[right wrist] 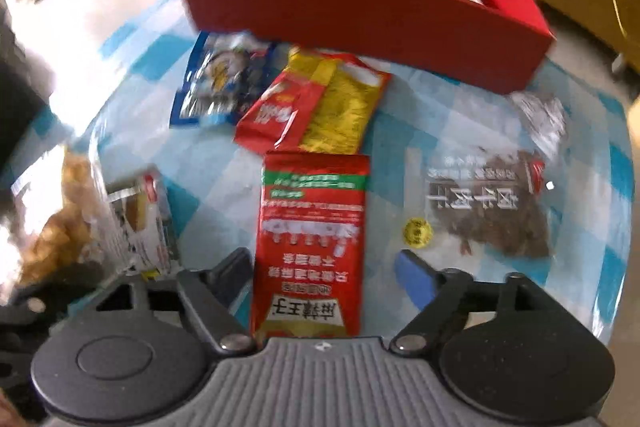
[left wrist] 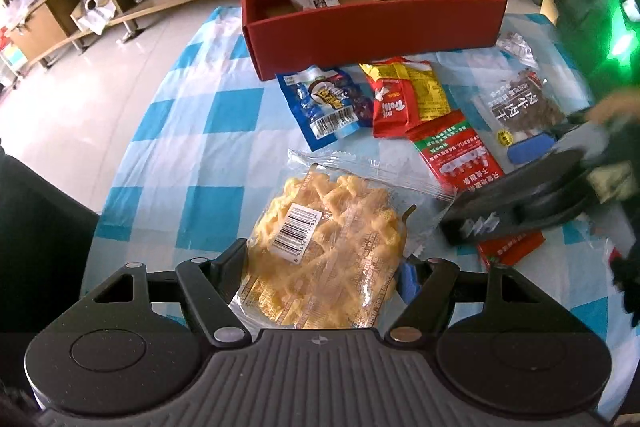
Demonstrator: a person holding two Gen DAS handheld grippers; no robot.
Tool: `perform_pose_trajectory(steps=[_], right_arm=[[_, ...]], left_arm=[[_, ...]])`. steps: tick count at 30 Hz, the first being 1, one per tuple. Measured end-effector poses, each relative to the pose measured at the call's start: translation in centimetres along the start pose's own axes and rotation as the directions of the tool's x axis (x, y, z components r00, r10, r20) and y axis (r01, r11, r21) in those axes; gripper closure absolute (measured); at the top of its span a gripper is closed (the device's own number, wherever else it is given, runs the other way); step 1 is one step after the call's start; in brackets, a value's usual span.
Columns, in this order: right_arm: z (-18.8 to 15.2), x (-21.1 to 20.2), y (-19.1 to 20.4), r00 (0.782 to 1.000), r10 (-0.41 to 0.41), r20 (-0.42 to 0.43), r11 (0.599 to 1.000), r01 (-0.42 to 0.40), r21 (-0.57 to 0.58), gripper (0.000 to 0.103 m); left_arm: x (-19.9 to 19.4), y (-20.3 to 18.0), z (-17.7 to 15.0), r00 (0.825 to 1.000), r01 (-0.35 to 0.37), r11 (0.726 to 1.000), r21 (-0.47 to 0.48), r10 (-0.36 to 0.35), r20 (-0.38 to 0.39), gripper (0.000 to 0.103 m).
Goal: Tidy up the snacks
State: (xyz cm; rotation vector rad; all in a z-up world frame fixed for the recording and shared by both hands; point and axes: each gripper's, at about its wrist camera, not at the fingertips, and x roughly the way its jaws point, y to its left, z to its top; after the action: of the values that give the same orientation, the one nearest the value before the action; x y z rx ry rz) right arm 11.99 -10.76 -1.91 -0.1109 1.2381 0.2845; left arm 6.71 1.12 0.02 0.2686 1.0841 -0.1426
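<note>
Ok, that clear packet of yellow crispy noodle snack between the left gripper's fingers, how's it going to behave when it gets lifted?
The noodle snack packet looks light for its size: airy lattice pieces in thin film. It is probably fragile, so a hard squeeze from the left gripper may crumble it. The glossy wrapper looks slippery, and its loose sealed end will likely flop.

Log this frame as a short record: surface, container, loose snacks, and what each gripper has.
surface: blue-and-white checked cloth
container: red box, two packets inside
loose snacks: blue packet, red-yellow packet, clear jerky bag
left gripper: fingers on the yellow cracker pack
right gripper: open, red packet between fingers, ungripped
</note>
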Motion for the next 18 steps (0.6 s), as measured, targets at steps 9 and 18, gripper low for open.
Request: perform_pose_trajectory(steps=[9, 18], right_arm=[[0.6, 1.0, -0.6, 0.999, 0.030, -0.016, 0.999, -0.031, -0.044, 0.004], [-0.9, -1.6, -1.4, 1.000, 0.017, 0.009, 0.996, -0.016, -0.092, 0.053]], left_arm=[[-0.1, 0.2, 0.0, 1.000, -0.009, 1.000, 0.009, 0.009, 0.010, 0.025], [-0.3, 0.1, 0.2, 1.000, 0.004, 1.000, 0.010, -0.004, 0.022, 0.025]])
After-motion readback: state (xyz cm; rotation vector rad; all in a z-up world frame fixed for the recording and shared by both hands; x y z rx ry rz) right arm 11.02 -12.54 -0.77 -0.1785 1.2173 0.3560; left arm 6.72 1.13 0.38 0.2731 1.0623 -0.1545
